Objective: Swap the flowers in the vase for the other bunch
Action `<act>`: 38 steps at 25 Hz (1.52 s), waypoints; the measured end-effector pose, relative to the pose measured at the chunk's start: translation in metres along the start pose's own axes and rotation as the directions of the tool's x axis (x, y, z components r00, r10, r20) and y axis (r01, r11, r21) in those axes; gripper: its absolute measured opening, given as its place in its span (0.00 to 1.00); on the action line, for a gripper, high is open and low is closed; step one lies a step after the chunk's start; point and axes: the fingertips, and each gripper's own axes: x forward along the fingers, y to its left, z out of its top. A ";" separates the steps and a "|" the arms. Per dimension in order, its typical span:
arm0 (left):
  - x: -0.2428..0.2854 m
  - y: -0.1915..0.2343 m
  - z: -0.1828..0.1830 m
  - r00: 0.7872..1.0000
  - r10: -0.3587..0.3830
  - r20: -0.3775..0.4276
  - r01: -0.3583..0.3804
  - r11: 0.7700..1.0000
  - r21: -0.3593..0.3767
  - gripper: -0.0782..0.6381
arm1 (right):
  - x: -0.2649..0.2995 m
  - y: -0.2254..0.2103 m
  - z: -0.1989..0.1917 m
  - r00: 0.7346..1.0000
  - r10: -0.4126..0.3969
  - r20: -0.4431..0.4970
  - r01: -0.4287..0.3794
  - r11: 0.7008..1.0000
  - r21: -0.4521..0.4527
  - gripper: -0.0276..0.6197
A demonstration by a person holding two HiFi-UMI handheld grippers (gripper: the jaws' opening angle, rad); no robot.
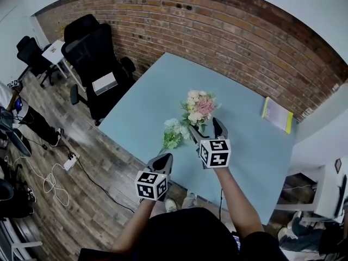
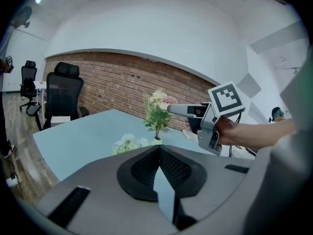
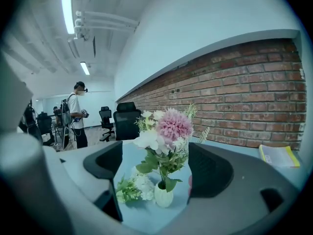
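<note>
Up close, the left tool (image 1: 163, 159) had its jaws together, empty. Just beyond, the right tool (image 1: 206, 128) gaped short of the pink bunch (image 1: 199, 106) in the white vase (image 3: 163, 195); the white bunch (image 1: 173, 133) lay on the worktop (image 1: 250, 145) beside it.

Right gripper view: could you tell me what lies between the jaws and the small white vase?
Only bare light-blue tabletop, shown in the right gripper view.

Head view steeply above bench (image 1: 136, 118), left gripper view along left claw (image 2: 159, 151), right gripper view along right claw (image 3: 155, 165), all sharing the bouquet (image 3: 164, 131) ahead.
</note>
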 end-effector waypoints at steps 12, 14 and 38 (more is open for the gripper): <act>-0.030 0.006 0.013 0.999 -0.003 0.048 0.001 1.000 0.032 0.12 | -0.029 0.015 0.007 0.997 -0.073 0.032 0.073 0.997 -0.005 0.31; -0.034 0.008 0.012 0.998 -0.002 0.055 0.000 0.999 0.033 0.12 | -0.033 0.018 0.005 0.996 -0.084 0.033 0.084 0.996 -0.002 0.25; -0.045 -0.002 0.040 0.988 -0.066 0.143 0.051 0.993 0.106 0.12 | -0.095 0.041 0.006 0.993 -0.083 0.085 0.082 0.997 0.012 0.06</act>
